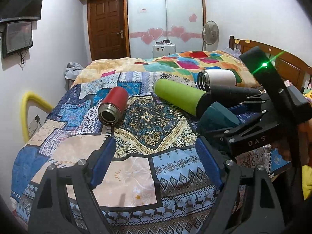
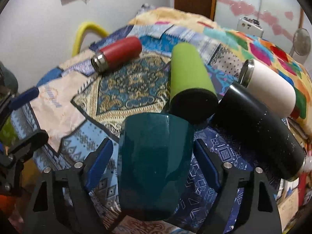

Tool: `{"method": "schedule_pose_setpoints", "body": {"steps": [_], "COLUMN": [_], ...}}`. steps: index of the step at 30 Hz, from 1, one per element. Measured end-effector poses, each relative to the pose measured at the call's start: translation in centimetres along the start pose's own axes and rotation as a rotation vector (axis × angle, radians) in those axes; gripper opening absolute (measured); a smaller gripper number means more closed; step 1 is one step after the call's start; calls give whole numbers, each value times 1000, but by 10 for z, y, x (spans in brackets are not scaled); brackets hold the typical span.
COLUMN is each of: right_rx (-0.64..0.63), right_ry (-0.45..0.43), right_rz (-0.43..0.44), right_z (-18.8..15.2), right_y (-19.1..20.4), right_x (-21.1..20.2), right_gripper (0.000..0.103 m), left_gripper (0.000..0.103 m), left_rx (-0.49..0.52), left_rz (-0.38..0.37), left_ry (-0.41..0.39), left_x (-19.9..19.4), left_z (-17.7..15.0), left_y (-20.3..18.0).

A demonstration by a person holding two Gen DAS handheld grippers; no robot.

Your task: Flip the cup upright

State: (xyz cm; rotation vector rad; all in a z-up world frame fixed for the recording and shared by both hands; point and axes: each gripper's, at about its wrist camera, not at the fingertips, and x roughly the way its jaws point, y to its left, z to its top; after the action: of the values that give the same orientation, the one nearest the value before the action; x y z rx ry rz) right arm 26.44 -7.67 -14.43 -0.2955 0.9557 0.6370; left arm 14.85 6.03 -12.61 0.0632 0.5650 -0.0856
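Note:
A dark teal cup (image 2: 154, 165) lies on its side on the patterned bedspread (image 2: 132, 85), between the blue pads of my right gripper (image 2: 154, 156). The jaws are open around it with gaps on both sides. The cup also shows in the left wrist view (image 1: 216, 117), with the right gripper (image 1: 243, 117) over it. My left gripper (image 1: 154, 156) is open and empty above the bedspread (image 1: 136, 165), left of the teal cup.
Several flasks lie on their sides: red (image 1: 113, 107) (image 2: 119, 53), green (image 1: 179, 95) (image 2: 189, 78), black (image 1: 234, 92) (image 2: 259, 130) and white (image 1: 218, 78) (image 2: 271, 89). A yellow tube (image 1: 31, 105) stands at the bed's left edge. A wooden headboard (image 1: 282, 62) is at right.

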Motion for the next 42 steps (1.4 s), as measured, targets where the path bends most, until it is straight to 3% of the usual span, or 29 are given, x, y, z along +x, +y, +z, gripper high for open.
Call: {"method": "schedule_pose_setpoints", "body": {"steps": [10,26,42], "right_rx": [3,40,38], "right_ry": [-17,-216,-245], "right_rz": [1,38,30], "right_z": [-3,-11,-18], "right_y": [-2,-7,-5], "right_x": [0,-49,-35], "right_gripper": [73,72,72], "left_gripper": [84,84,84], "left_rx": [-4,-15,-33], "left_rz": [0,8,2], "left_ry": [-1,-51,-30], "left_x": [4,-9,1], "left_z": [4,22,19], "left_y": [-1,-11,-9]}}
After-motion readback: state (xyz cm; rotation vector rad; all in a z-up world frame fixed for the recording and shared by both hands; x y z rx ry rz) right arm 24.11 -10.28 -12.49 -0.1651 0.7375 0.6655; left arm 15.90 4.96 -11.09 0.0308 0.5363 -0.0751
